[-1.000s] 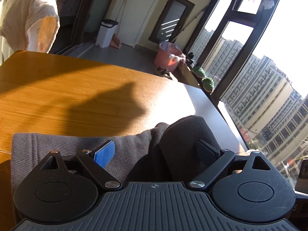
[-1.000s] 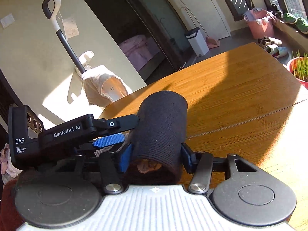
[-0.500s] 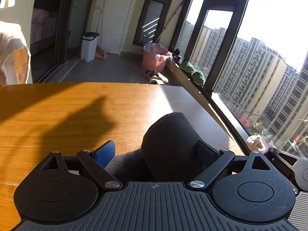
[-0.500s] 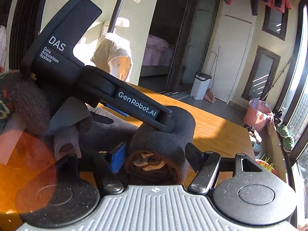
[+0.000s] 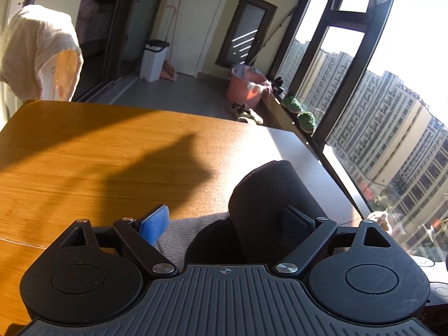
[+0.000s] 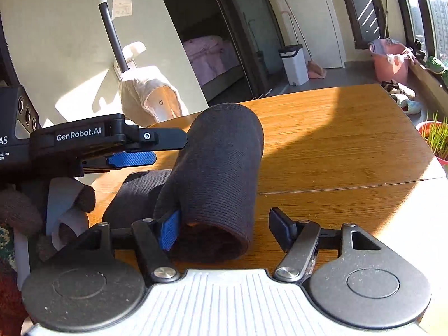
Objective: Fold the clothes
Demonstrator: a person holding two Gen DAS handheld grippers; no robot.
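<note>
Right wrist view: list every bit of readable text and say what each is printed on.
"GenRobot.AI": white print on the black body of the left gripper.
"AS": cut off by the frame edge, on the same gripper's housing.
Small lines under "AS": too small to read.
Paper tag on the pole: too blurred to read.
Mark on the cream cloth: not legible.
Left wrist view: no readable text.
</note>
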